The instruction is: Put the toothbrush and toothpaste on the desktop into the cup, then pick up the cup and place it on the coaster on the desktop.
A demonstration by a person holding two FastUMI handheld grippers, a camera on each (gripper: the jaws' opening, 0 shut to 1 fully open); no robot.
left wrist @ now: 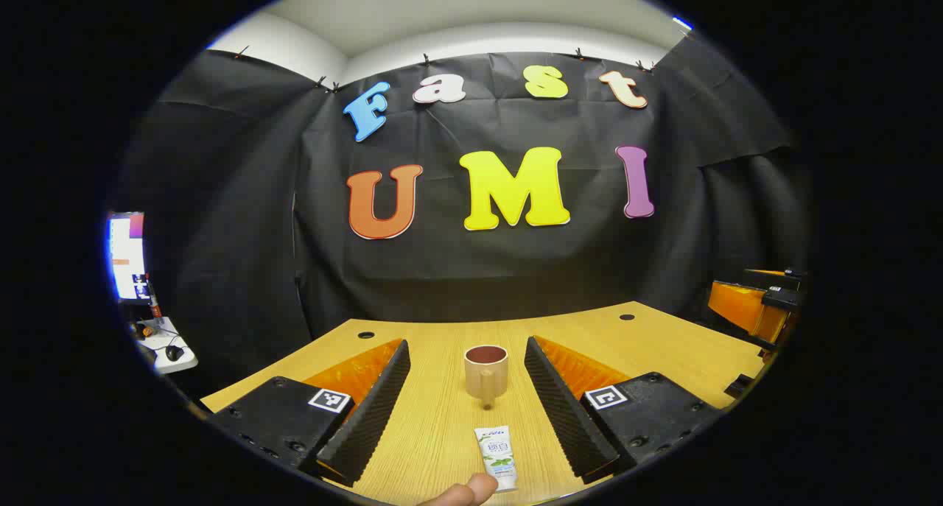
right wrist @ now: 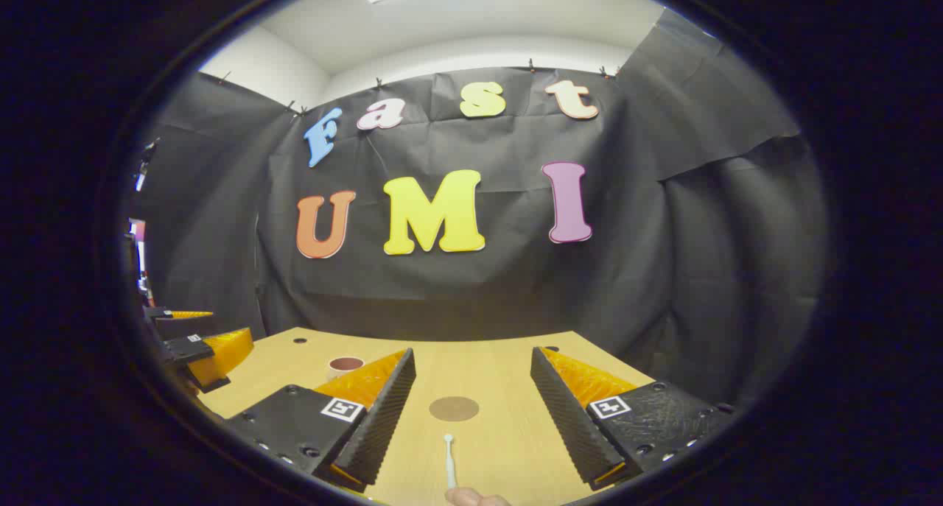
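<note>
Item: left tongs (left wrist: 468, 406). We hold them spread wide, gripping nothing, over the pale wooden counter (left wrist: 663, 344). The small white toothpaste tube with green print (left wrist: 497, 456) lies flat between their fingers, near the base; a fingertip (left wrist: 464, 493) touches its near end. The beige ceramic cup with a dark inside (left wrist: 486, 371) stands upright just beyond the tube, handle toward us.

Item: right tongs (right wrist: 471, 414). We hold these wide apart too, with nothing in them. The slim white toothbrush (right wrist: 449, 460) lies flat between their fingers, near the base. The round brown coaster (right wrist: 454, 408) lies just beyond it, bare. The cup sits beyond their left finger.

Step, as we judge: tube and brush lie outside the cup, so loading comes next. Each tongs must lower over its item and close across its narrow width.
</note>
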